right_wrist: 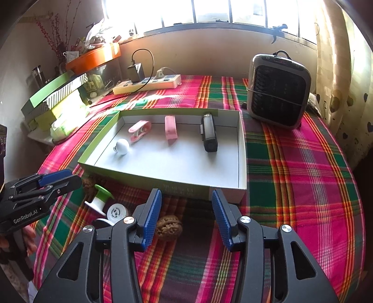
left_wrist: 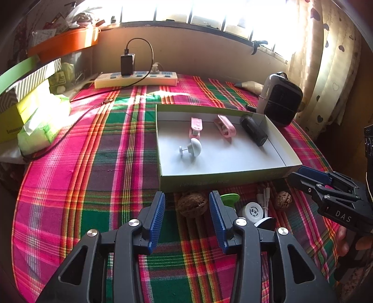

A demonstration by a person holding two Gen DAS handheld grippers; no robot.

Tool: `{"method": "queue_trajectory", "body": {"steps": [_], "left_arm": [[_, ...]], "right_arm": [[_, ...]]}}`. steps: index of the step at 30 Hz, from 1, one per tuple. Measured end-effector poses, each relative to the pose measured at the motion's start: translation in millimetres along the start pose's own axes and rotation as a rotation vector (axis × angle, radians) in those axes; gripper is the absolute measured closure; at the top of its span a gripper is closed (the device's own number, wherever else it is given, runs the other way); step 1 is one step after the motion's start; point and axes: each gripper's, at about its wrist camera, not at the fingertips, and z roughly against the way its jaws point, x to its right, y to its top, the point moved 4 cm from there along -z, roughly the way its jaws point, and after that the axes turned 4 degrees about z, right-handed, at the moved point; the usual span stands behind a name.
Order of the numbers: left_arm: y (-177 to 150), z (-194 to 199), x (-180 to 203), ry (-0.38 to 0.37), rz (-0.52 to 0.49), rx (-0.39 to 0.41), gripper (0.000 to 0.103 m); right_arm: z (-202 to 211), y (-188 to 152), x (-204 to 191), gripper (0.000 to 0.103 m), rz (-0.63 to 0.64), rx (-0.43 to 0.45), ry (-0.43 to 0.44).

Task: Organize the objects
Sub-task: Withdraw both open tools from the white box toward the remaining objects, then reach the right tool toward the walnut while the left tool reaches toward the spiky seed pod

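Left gripper (left_wrist: pixel 187 205) open, empty, over cloth; walnut (left_wrist: pixel 192 205) lies between its fingers ahead, near the box (left_wrist: pixel 219 179).
Right gripper (right_wrist: pixel 186 202) open, empty; second walnut (right_wrist: pixel 168 228) beside its left finger, near the box (right_wrist: pixel 163 178).

Ahead of our claws a barred window (right_wrist: pixel 209 11) floods the beige wall (right_wrist: pixel 198 51) with glare. A heart-patterned curtain (left_wrist: pixel 326 70) hangs to their right. Beneath them a plaid tablecloth (right_wrist: pixel 303 174) covers the table, sunlit at its far edge.
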Motion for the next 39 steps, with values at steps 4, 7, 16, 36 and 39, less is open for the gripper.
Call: {"method": "queue_trajectory", "body": {"steps": [4,7,16,36,39], "left_arm": [[-2,-4,0,-0.005,-0.001,-0.012,0.064],[-3,-8,-1,-0.004,0.003,-0.021,0.064],[-4,-18,-2,-0.016,0.005,-0.046,0.064],[-5,-30,0,-0.017,-0.002,-0.074,0.063],[-6,-31,-1,-0.018,0.002,-0.076,0.063]], "right_arm": [[-2,-7,4,0.056,-0.021,-0.011,0.002],[-2,-12,8,0.054,-0.041,-0.019,0.009],[-6,-18,2,0.051,-0.023,-0.033,0.034],[-7,-23,-8,0.05,0.073,-0.035,0.015],[-9,-24,-7,0.05,0.062,-0.039,0.029]]}}
